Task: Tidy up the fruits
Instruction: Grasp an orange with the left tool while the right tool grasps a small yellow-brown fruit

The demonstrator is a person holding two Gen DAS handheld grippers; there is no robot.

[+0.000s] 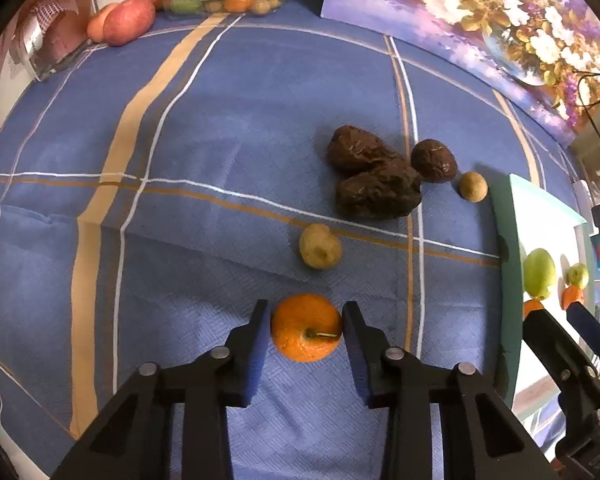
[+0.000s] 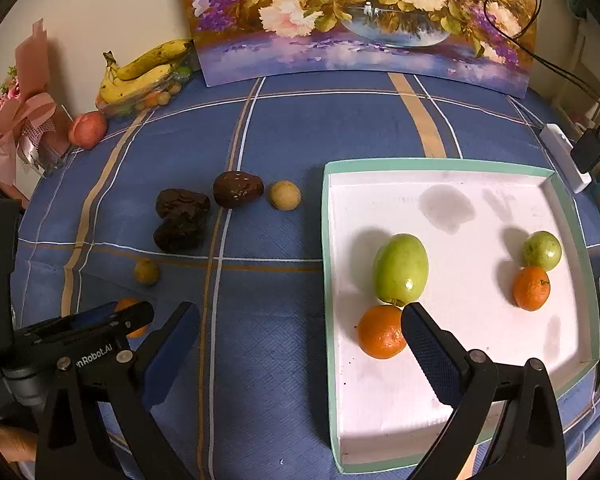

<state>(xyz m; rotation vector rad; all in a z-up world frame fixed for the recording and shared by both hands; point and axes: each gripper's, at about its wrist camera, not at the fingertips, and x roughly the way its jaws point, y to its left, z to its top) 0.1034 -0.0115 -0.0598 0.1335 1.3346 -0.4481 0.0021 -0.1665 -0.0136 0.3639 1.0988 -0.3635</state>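
Observation:
My left gripper (image 1: 306, 305) points down at the blue checked cloth and is shut on a small orange (image 1: 306, 328), one pad on each side. In the right wrist view that orange (image 2: 129, 305) peeks out behind the left gripper (image 2: 116, 318). Beyond it lie two small yellow fruits (image 1: 320, 246) (image 1: 473, 187) and three dark wrinkled fruits (image 1: 374, 172). The white tray (image 2: 440, 166) holds a large green fruit (image 2: 400, 268), an orange (image 2: 380, 332), a small green fruit (image 2: 542, 250) and a small orange (image 2: 531, 288). My right gripper (image 2: 296, 312) stands open over the tray's left rim, holding nothing.
At the back left, bananas (image 2: 140, 64) lie on a clear box of small fruit, with a red apple (image 2: 87, 130) and a pink bouquet (image 2: 24, 120) nearby. A flower painting (image 2: 360, 20) leans at the back. A power strip (image 2: 564, 156) with cables sits right of the tray.

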